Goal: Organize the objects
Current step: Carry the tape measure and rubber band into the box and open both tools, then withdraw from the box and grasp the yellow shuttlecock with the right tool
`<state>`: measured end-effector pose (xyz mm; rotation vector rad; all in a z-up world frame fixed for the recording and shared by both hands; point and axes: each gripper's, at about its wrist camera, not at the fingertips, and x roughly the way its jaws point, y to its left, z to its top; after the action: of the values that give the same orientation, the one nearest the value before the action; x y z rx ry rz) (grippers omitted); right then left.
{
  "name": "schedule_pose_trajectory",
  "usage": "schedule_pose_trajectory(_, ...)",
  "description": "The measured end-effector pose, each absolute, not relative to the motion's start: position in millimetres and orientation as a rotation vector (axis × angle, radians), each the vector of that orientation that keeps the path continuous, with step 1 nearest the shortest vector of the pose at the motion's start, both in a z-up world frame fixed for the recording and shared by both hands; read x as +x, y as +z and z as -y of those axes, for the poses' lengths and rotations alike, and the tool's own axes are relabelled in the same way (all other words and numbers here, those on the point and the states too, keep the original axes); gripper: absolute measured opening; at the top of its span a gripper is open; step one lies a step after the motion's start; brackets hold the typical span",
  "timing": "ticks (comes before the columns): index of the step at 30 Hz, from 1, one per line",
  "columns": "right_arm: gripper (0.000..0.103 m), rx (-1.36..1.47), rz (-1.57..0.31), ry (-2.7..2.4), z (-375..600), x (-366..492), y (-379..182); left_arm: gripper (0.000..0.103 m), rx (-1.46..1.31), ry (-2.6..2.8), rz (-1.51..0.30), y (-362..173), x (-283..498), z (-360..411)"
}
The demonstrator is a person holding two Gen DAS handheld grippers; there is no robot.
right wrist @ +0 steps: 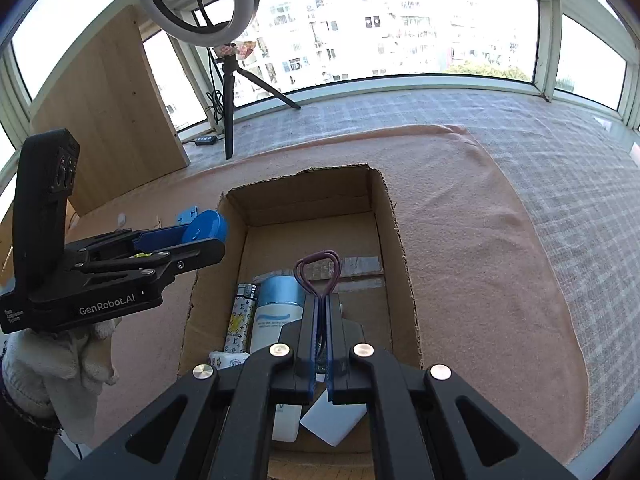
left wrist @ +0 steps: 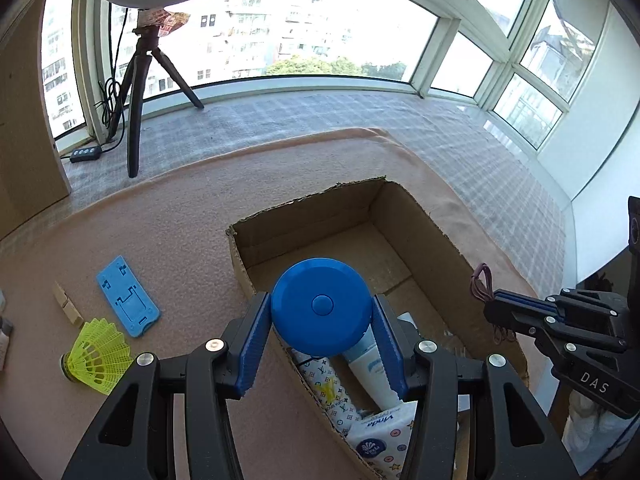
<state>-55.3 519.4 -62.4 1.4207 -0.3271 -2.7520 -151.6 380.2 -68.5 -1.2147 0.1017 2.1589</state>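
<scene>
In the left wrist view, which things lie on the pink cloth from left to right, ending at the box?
Wooden clothespin → yellow shuttlecock → blue phone stand → cardboard box.

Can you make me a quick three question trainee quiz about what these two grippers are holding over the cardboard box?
1. True or false: the left gripper grips a blue round case between its pads.
2. What hangs from the shut right gripper?
A. a purple hair tie
B. a yellow shuttlecock
C. a wooden clothespin
3. Fill in: the yellow shuttlecock lies on the pink cloth, ______ the cardboard box.

Key:
1. True.
2. A, the purple hair tie loops out past the closed jaws.
3. Outside, next to the blue phone stand.
</scene>
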Motion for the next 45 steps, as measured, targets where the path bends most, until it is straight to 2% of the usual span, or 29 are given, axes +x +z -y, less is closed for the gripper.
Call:
schedule_pose_trajectory(6, 0.005, 1.427, 0.347, -2.748, -529, -55, -66, 0.054, -1.219, 2.14, -0.108, -71, -154, -395)
schedule_pose_trajectory(8, 0.016, 1.426, 0.35, -2.743, -531, -56, -66, 0.058, -1.23, 2.128, -0.106, -71, -154, -397)
schedule_pose_trajectory(9, 0.034, 1.431, 0.351, -2.738, -532, -56, -66, 0.064, -1.231, 2.127, -0.102, -70, -154, -397)
schedule_pose_trajectory(10, 0.046, 1.426, 0.347, -2.745, -531, -55, -65, 0.067, -1.226, 2.132, -0.098, -69, -154, -396)
schedule_pose_trajectory(31, 0.048, 1.376, 0.403, -2.717, -512, -55, -59, 0.067, -1.193, 2.19, -0.085, -56, -145, -350)
schedule_pose_trajectory(45, 0.049, 1.325, 0.412, -2.604, -453, -79, -51, 0.067, -1.251, 2.319, 0.012, -65, -148, -227)
